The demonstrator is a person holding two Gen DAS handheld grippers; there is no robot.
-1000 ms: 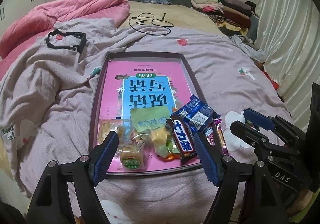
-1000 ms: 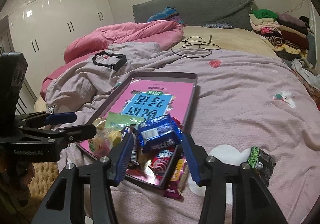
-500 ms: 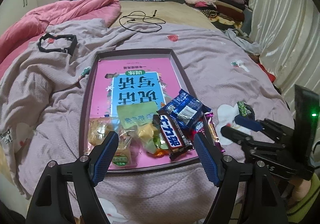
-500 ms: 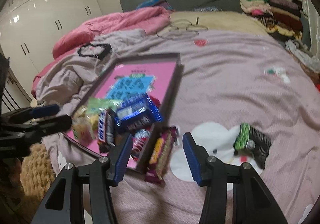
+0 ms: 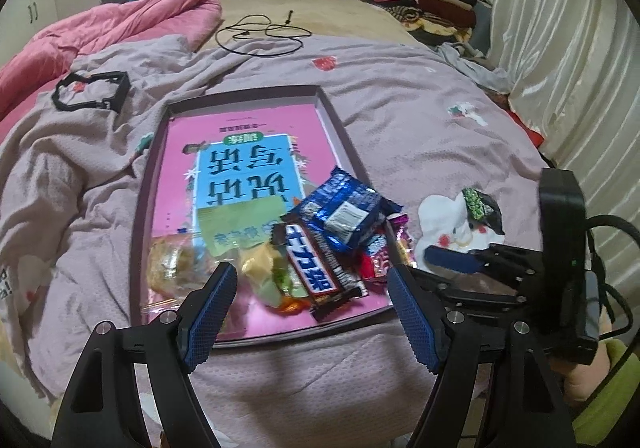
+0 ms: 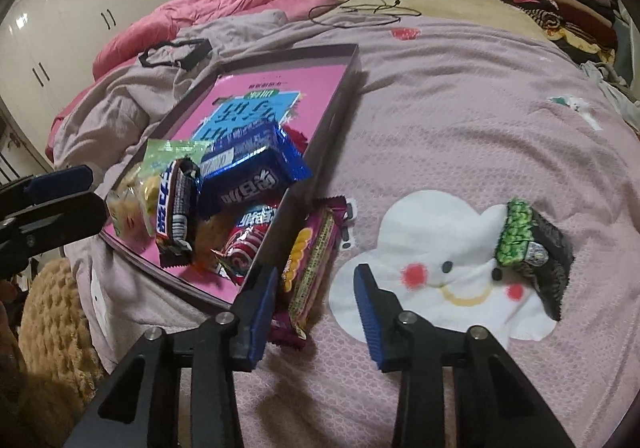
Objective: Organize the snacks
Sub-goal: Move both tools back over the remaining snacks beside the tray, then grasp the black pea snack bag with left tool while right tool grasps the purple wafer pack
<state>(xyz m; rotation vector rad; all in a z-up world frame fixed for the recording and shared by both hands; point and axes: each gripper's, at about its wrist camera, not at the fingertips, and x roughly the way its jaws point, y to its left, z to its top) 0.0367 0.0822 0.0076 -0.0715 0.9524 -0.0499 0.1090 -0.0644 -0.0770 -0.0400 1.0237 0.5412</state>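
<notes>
One tray on the bed, roughly seven snack packets heaped at its near end, hard to separate. Two more packets lie outside its right edge.

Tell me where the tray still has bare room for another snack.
Free: the far half of the tray, over the pink book, beyond the blue pack. Crowded: the near end, where wrapped snacks overlap from the left wall to the right wall.
</notes>
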